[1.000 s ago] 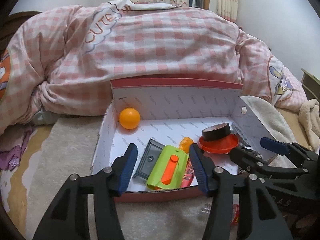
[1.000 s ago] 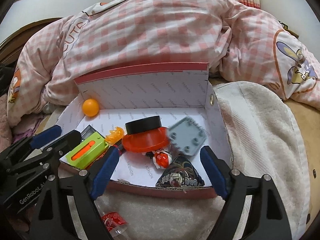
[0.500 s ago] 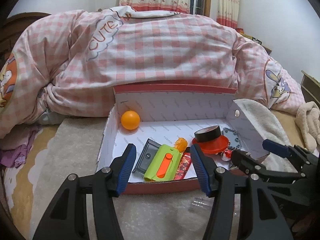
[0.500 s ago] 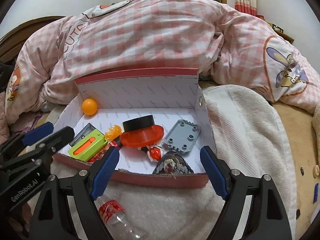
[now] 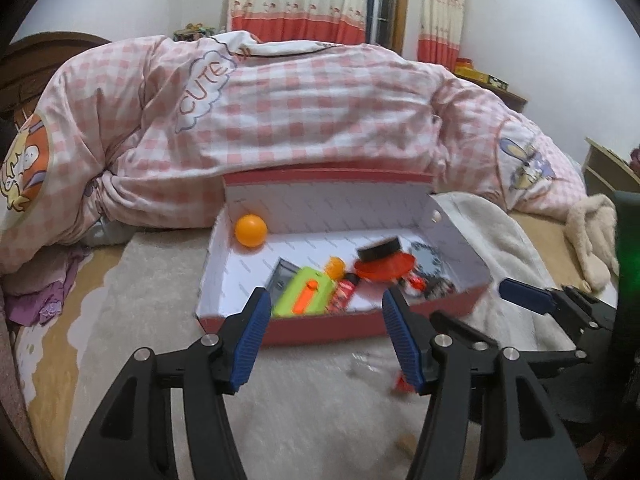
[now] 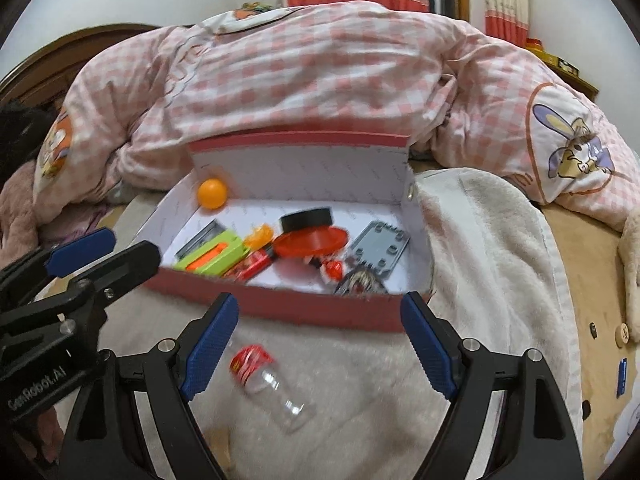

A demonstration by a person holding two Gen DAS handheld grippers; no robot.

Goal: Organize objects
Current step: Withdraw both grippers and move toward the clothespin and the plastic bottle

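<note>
Left wrist view: your left gripper (image 5: 324, 336) has its fingers (image 5: 250, 338) parted with nothing between them, hanging in front of the red box (image 5: 328, 326) on the bed. The green case (image 5: 304, 296), orange ball (image 5: 251, 230) and red disc (image 5: 386, 268) already lie inside. The risk here is the plastic bottle (image 5: 374, 364): it lies on the pale blanket (image 5: 160, 280) just outside the box, mostly hidden behind your right-hand finger and smeared by blur, so you could easily mis-aim.

Right wrist view: your right gripper (image 6: 320, 348) is spread wide and empty, with the plastic bottle (image 6: 268, 384) lying on its side between and below the fingers (image 6: 208, 346). Clear and round, it could roll or squirt away if you pinch off-centre. The dark patterned pouch (image 6: 360, 282) is half hidden by the box's near wall.
</note>
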